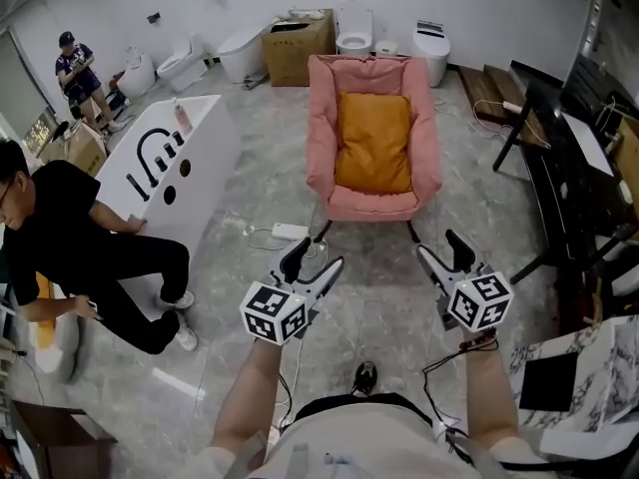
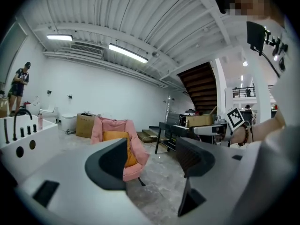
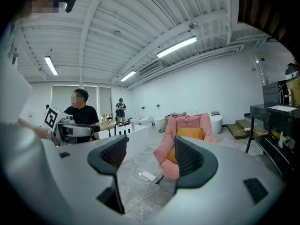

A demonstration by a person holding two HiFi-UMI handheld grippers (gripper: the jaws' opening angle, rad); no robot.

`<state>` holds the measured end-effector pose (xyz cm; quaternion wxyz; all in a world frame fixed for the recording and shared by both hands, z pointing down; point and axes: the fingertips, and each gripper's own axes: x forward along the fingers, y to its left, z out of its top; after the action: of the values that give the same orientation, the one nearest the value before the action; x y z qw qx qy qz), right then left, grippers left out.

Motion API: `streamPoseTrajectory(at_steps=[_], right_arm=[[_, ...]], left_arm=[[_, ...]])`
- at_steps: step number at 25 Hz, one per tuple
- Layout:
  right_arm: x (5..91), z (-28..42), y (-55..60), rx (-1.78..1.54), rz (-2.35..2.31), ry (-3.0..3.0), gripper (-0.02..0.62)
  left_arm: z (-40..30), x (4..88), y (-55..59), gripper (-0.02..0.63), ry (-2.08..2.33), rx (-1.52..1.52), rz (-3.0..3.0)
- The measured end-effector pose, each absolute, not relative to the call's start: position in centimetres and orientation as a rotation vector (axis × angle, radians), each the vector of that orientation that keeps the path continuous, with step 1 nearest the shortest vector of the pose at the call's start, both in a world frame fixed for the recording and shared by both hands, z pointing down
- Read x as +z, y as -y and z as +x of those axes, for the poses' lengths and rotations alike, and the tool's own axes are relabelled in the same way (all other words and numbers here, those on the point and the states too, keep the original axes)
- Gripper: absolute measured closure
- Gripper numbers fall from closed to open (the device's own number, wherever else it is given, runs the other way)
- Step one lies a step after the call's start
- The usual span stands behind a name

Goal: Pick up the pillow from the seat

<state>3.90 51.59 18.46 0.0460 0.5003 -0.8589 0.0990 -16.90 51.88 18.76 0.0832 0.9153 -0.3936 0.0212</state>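
Gaping empty, jaws of left gripper (image 1: 313, 258), right gripper (image 1: 437, 244) — only head view shows pillow (image 1: 373, 140) whole

Lower centre of the head view: two grippers, the left gripper (image 1: 315, 263) and the right gripper (image 1: 443, 253). Upper centre: one pink armchair (image 1: 321, 118) with one orange pillow (image 1: 373, 140) on it. Below it on the floor lies one white power strip (image 1: 290, 232). At left is one white bathtub (image 1: 170, 168). Two other people show, one crouching person (image 1: 70, 238) at mid left and one standing person (image 1: 78, 68) at upper left. Along the top are at least four white toilets (image 1: 354, 28) and one large cardboard box (image 1: 298, 40).
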Motion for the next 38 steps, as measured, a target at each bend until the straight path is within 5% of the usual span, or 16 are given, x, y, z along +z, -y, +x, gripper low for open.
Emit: streamPoseTrajectory(at_steps=[25, 38], right_arm=[[22.3, 9.1, -35.6, 0.411, 1.512, 2.609, 0.259], [22.4, 6.6, -23.5, 0.424, 1.541, 2.566, 0.258]], left_arm=[[-11.3, 23.4, -35.5, 0.218, 1.119, 0.172, 2.649], [-14.2, 23.4, -22.4, 0.179, 1.093, 0.207, 2.646]])
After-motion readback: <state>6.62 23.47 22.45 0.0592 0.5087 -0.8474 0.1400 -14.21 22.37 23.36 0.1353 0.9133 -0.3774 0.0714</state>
